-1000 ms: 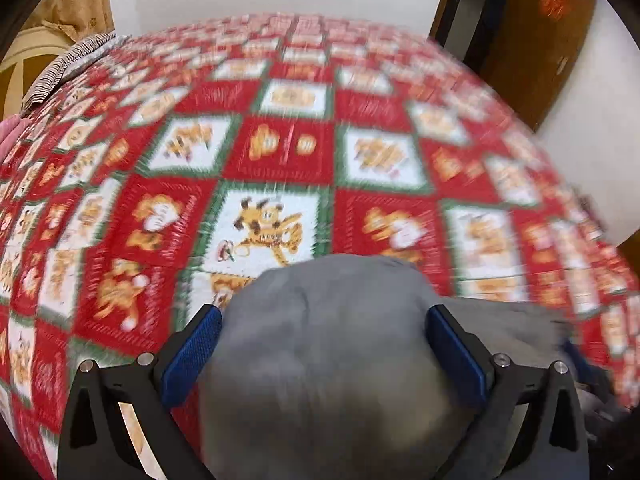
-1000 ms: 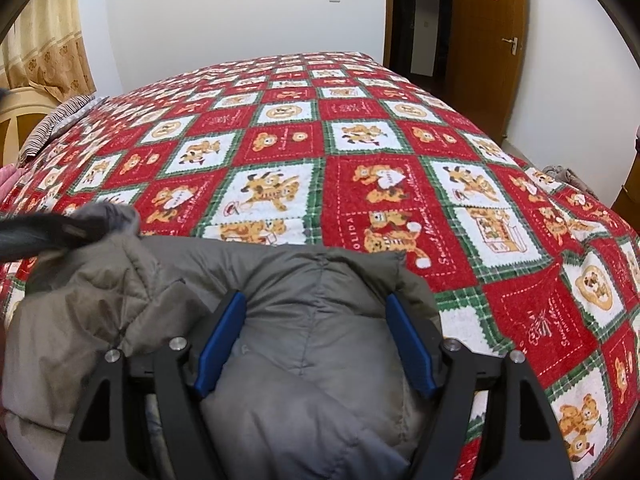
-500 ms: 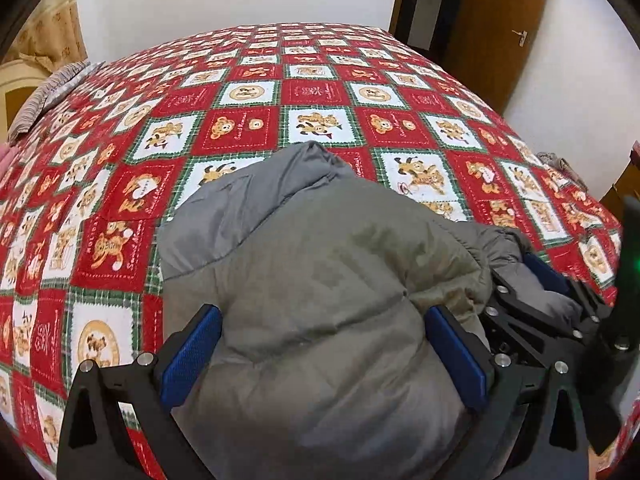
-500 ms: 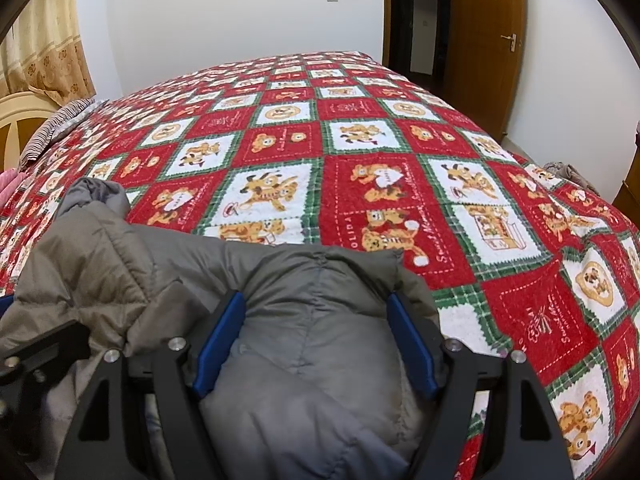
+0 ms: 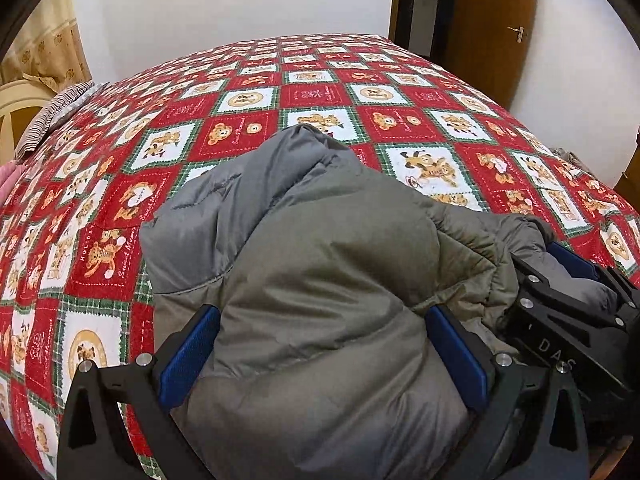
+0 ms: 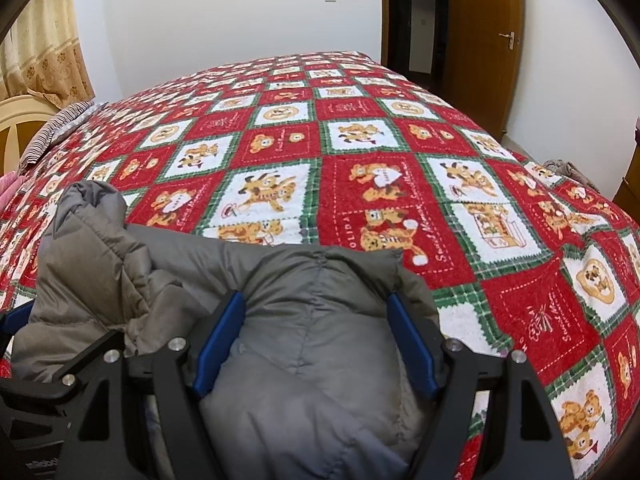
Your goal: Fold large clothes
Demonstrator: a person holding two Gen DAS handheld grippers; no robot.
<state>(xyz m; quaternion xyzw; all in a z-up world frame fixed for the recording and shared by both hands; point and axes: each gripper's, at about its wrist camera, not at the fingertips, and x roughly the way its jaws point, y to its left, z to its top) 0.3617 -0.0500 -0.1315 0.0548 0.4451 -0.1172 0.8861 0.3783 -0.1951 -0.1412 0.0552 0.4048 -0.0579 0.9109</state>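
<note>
Grey padded jacket (image 5: 320, 280): bunched at near edge of bed (image 6: 400, 128).
Left hand-held gripper (image 5: 320, 356): clamped on jacket.
Right hand-held gripper (image 6: 316, 344): clamped on jacket, just beside.
Surroundings: striped pillow (image 6: 52, 128) far left; wooden door (image 6: 484, 40) beyond.

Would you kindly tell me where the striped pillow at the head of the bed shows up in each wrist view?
Left wrist view: the striped pillow lies at the far left edge, above the grey jacket.
Right wrist view: the pillow is again at the far left edge, beside the curtain.
Shared landmark: the brown door with the red paper cutting, upper right in both.
</note>
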